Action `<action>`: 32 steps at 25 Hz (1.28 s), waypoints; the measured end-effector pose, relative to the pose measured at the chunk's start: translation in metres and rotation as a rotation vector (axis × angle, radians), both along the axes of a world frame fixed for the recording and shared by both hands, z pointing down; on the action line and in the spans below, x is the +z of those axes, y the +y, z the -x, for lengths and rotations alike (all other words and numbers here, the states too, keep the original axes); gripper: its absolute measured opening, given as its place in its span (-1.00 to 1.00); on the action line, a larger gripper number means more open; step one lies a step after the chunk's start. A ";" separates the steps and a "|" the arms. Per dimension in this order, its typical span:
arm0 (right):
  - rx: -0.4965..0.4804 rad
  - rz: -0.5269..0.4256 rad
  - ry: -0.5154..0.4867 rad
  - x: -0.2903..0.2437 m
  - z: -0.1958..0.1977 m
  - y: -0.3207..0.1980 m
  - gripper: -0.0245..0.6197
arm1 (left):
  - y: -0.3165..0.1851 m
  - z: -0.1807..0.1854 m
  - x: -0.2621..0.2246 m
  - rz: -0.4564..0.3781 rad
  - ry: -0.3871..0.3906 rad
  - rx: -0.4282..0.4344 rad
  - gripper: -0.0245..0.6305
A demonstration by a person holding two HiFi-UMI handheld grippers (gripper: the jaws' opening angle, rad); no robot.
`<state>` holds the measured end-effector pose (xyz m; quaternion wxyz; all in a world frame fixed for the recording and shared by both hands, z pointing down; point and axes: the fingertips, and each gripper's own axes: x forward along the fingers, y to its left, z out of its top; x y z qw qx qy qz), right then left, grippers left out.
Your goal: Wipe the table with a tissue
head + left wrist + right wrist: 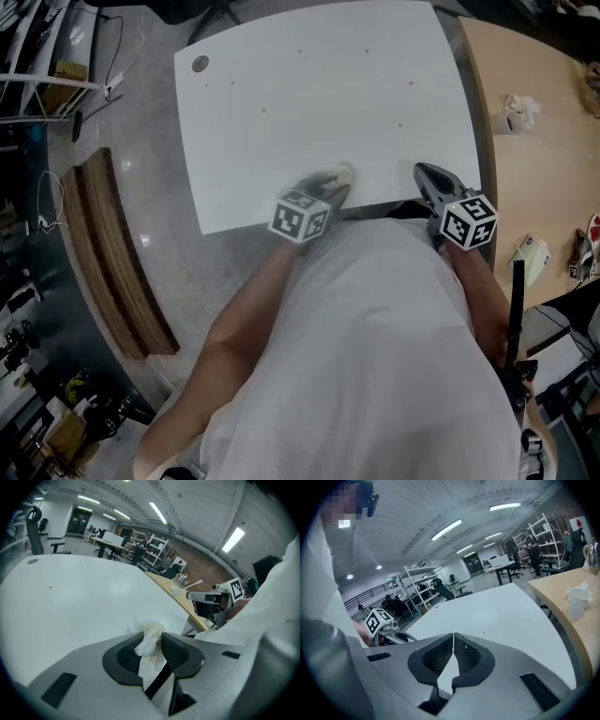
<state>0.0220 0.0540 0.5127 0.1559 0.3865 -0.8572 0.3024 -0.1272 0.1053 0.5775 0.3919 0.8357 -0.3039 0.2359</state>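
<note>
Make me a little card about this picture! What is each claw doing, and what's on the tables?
left claw: shut on a crumpled white tissue, at the near edge of the white table
right claw: shut, nothing in it, by the white table's near right corner
white table: mostly bare, with a few tiny specks
wooden table: right beside the white one, with a white cup on it
</note>
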 end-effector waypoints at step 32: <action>0.083 -0.007 -0.056 0.009 -0.068 -0.055 -0.87 | -0.074 -0.048 -0.009 -0.013 0.005 -0.071 -0.58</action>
